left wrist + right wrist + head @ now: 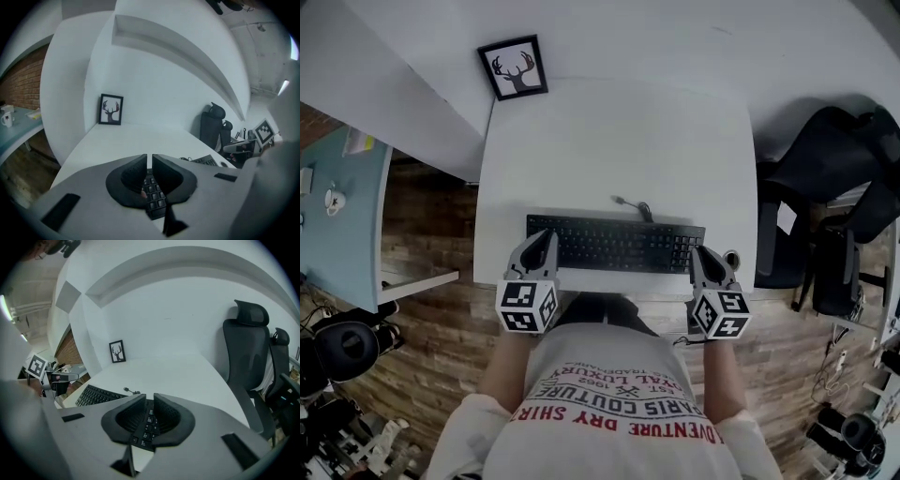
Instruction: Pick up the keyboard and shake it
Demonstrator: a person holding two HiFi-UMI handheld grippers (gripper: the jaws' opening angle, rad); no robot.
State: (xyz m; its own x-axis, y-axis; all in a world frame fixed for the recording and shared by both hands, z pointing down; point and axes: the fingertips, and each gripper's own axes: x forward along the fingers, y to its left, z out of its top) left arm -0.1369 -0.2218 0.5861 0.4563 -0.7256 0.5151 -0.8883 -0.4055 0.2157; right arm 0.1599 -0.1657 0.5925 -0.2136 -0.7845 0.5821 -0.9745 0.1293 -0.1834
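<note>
A black keyboard [614, 244] lies across the near edge of the white table [619, 141], its cable [630, 204] curling off the back. My left gripper [546, 236] hangs over the keyboard's left end, jaws shut with nothing between them. In the left gripper view the shut left gripper [149, 158] has keys of the keyboard [153, 197] showing beneath it. My right gripper [703, 251] is over the right end, also shut and empty. Below the right gripper [149, 398] the end keys of the keyboard [146, 427] show in the right gripper view.
A framed deer picture [514, 67] leans against the wall at the table's far left corner. Black office chairs [834, 169] stand to the right of the table. A pale blue table [337, 216] is on the left. The floor is wood.
</note>
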